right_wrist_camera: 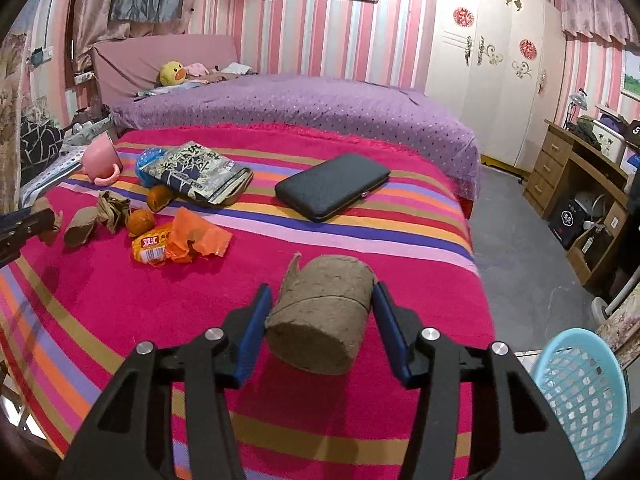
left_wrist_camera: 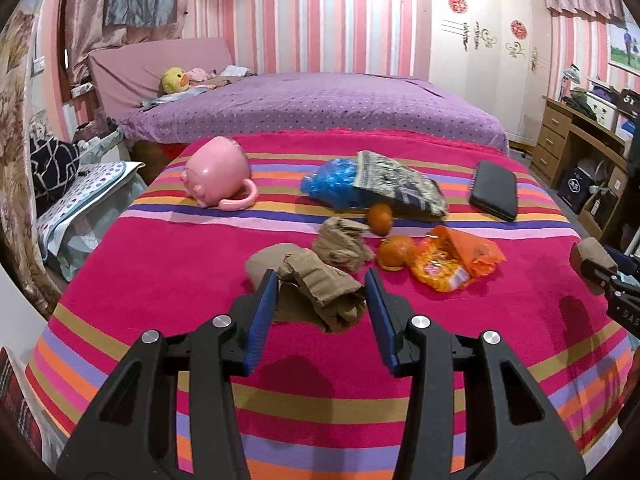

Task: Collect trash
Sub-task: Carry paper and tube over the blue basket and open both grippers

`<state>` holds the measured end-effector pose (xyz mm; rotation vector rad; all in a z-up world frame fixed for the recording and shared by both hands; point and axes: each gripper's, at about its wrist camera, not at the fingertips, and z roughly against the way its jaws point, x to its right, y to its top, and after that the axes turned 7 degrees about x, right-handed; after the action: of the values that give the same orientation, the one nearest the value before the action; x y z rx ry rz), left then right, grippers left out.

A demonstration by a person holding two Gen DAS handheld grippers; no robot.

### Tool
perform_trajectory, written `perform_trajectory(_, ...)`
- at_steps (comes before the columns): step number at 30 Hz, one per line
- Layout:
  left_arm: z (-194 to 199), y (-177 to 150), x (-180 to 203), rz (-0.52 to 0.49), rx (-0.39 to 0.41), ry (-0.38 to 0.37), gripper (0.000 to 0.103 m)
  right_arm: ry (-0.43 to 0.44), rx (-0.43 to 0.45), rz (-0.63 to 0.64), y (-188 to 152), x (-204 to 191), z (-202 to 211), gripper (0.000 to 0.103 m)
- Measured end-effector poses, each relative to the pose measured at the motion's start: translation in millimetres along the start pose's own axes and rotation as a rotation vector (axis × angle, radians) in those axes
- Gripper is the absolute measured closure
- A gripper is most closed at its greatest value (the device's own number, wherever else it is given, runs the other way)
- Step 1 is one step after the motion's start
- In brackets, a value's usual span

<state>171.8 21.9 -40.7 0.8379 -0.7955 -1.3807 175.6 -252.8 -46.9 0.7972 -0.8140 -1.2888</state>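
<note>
Here, in the left wrist view, the left gripper (left_wrist_camera: 322,286) grips crumpled brown paper (left_wrist_camera: 320,292) above the striped blanket (left_wrist_camera: 160,280); in the right wrist view, the right gripper (right_wrist_camera: 320,300) clamps a cardboard roll (right_wrist_camera: 320,312), blue basket (right_wrist_camera: 580,392) just right.

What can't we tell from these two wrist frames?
- Blue basket, right wrist view: cut off by the frame edge; contents unseen.
- Left gripper: whether its pads touch the crumpled brown paper between them; in the right wrist view it is cut off at the left edge.
- Snack bag: print too small to read.
- Blue plastic: partly under the snack bag.
</note>
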Motion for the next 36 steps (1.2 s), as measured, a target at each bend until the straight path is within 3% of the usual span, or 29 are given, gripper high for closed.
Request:
perform_trajectory(18, 28.2, 10.4, 98.4, -0.061, 0.044, -0.1, 0.059, -0.055, 0.062, -0.051, -8.0, 92.6, 57.3, 0.051)
perform_trajectory(27, 43.3, 6.8, 169.2, -0.164, 0.069, -0.129, 0.059, -0.098, 0.063, -0.069, -20.9, 143.4, 75.7, 0.051)
perform_trajectory(36, 54.6, 0.0, 248.6, -0.181, 0.064, -0.264, 0.059, -0.18, 0.076, -0.155, -45.2, 218.7, 104.1, 0.051)
